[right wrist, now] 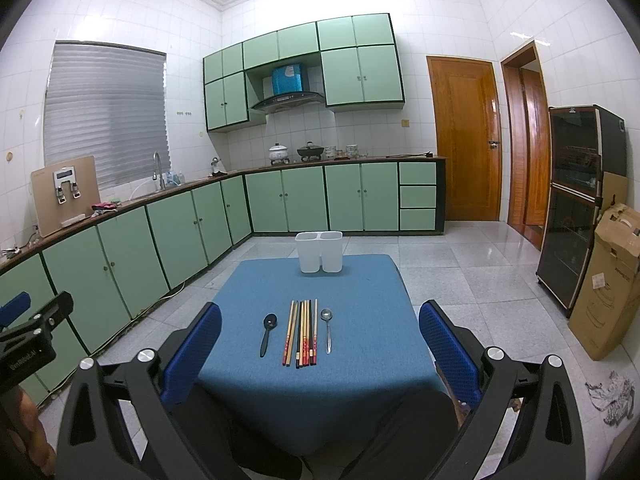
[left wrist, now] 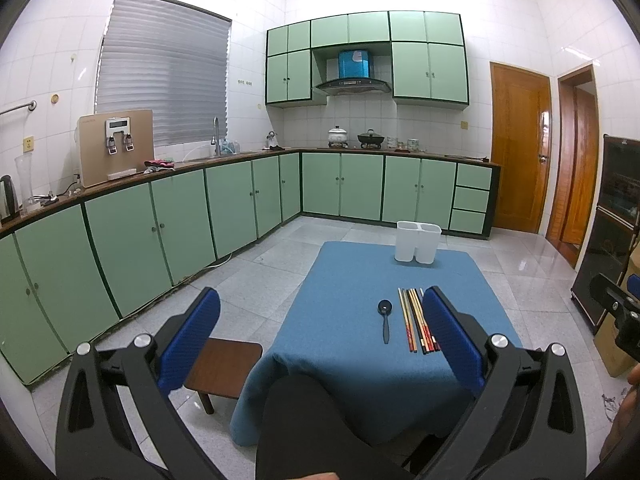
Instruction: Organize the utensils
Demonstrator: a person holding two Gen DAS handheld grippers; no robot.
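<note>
While both grippers hang low at the near edge of the table (right wrist: 360,280), nothing has been picked up yet: the right gripper (right wrist: 320,340) has its 2 blue fingers spread wide apart with nothing between them, and the left gripper (left wrist: 320,328) is spread just as wide and just as empty. On the blue cloth, a black spoon (right wrist: 268,334) lies on the left, a bundle of chopsticks (right wrist: 302,332) in the middle, and a metal spoon (right wrist: 327,330) on the right, all side by side with small gaps and none touching the holder. Every one of them lies with its long axis running away from the person, bowls and tips toward the far edge, handles nearest the grippers. At that far edge stands a white holder (right wrist: 319,252) with 2 compartments, upright and, as far as I can see, empty; it is well apart from the row. Seen from the right wrist, the row sits almost centred between the fingers, so I judge that hand better lined up for the chopsticks and the metal spoon. From the left wrist, the black spoon (left wrist: 385,320) lies ahead and toward the right finger, which hides part of the chopsticks (left wrist: 416,320), so the black spoon looks like the left hand's natural pick. Fingers would have to close across the handles, not along them. Small white lettering shows on the left gripper's body in the right wrist view, but I cannot read it surely; print on a cardboard box (right wrist: 604,280) by the wall is also too faint.
</note>
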